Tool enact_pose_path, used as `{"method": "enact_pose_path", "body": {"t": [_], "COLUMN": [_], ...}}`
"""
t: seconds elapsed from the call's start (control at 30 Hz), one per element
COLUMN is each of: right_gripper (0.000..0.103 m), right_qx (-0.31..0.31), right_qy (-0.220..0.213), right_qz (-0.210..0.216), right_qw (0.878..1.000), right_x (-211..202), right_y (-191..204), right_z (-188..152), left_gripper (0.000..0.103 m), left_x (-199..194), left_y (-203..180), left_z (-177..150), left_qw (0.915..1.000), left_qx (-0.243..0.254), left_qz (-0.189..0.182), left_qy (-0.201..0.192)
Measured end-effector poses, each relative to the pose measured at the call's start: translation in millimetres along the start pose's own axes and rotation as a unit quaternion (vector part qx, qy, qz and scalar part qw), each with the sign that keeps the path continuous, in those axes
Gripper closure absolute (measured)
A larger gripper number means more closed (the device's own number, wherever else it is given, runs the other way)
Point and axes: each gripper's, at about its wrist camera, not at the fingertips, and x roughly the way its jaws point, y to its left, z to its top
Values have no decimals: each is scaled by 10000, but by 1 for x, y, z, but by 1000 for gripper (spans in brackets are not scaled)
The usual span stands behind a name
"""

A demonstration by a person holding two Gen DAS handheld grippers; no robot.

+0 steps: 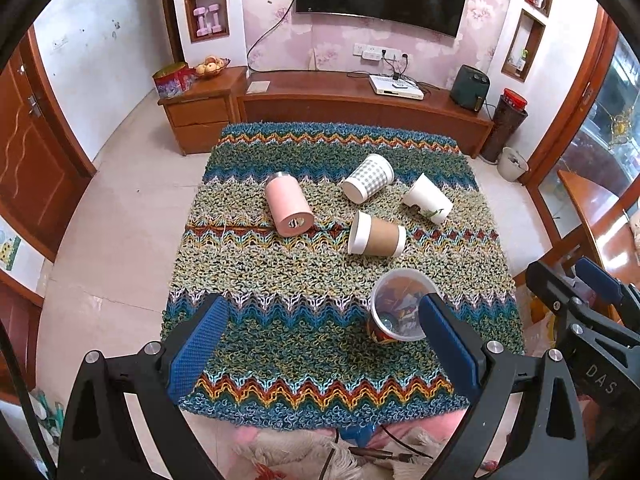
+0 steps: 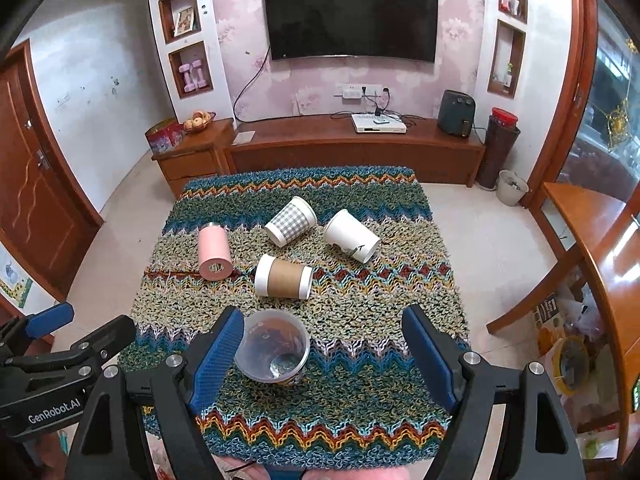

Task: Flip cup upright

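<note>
Several cups are on a knitted zigzag mat (image 1: 280, 280) (image 2: 360, 320). A pink cup (image 1: 289, 210) (image 2: 215, 254), a grey checked cup (image 1: 368, 178) (image 2: 291, 221), a white cup (image 1: 427, 199) (image 2: 351, 236) and a brown-sleeved cup (image 1: 376, 235) (image 2: 283, 277) lie on their sides. A clear plastic cup (image 1: 400, 306) (image 2: 273, 346) stands upright, mouth up, near the front. My left gripper (image 1: 320, 344) is open and empty above the mat's front, its right finger next to the clear cup. My right gripper (image 2: 324, 356) is open and empty, the clear cup just inside its left finger.
A wooden TV cabinet (image 1: 360, 104) and a wall-mounted TV (image 2: 352, 16) are behind the table. A wooden table (image 2: 600, 248) stands at the right, a door (image 1: 28, 152) at the left. Tiled floor surrounds the table.
</note>
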Motion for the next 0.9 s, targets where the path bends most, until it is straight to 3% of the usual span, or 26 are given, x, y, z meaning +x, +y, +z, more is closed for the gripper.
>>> {"method": "enact_pose_path", "body": {"t": [0.9], "right_gripper": [21], "right_qx": [-62], "right_qy": [408], "right_qz": [-20], "right_qw": [9991], "right_x": [12], "right_y": [8], "right_z": [15], "left_gripper": [6], "left_x": [15], "left_y": [-5], "left_z": [10], "left_qw": [9995], "left_qx": [109], "left_qz": [39], "left_qy": [300]}}
